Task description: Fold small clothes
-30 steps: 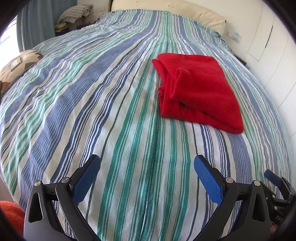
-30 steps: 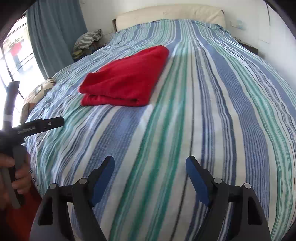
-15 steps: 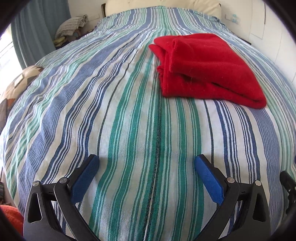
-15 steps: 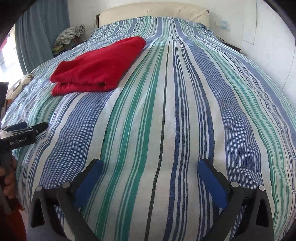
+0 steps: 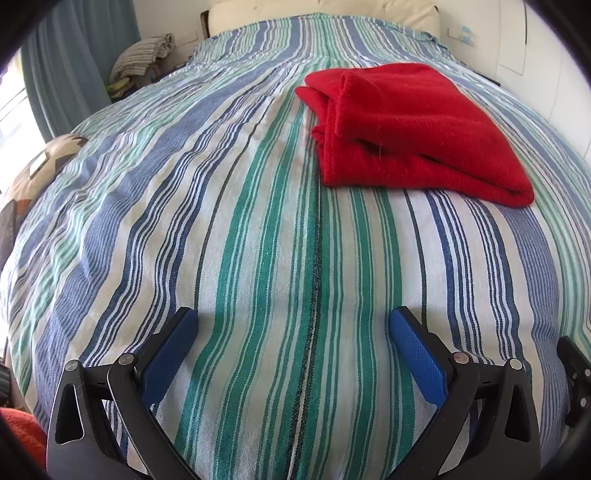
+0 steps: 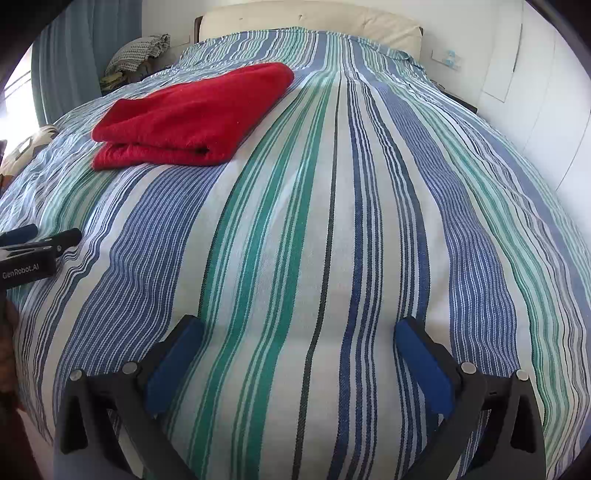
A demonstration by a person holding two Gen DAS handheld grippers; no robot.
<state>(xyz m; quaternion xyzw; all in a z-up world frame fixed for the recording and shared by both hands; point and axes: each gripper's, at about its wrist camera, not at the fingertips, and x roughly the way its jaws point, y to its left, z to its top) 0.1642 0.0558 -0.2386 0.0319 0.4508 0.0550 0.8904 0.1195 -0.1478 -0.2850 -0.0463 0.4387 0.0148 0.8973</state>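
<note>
Lying folded on the striped bedspread [image 5: 258, 258], the red garment [image 5: 413, 133] is a neat rectangular stack, with layered edges showing along its near side. It rests flat on the spread, well short of the cream headboard [image 5: 325, 14] and apart from both grippers.

Nearer the foot of the bed than the garment, the left gripper [image 5: 293, 325] hovers over bare stripes, its blue pads spread wide with nothing between them. The garment sits ahead of it and to the right.

The right gripper [image 6: 299, 332] has just been opening its jaws; they now stand fully apart, with only bedspread between them. From it, the garment [image 6: 192, 118] lies ahead and to the left.

Beyond the garment, on the left side, a curtain [image 5: 74, 62] hangs, and a heap of grey knitted fabric [image 5: 144, 55] rests beside the bed.
</note>
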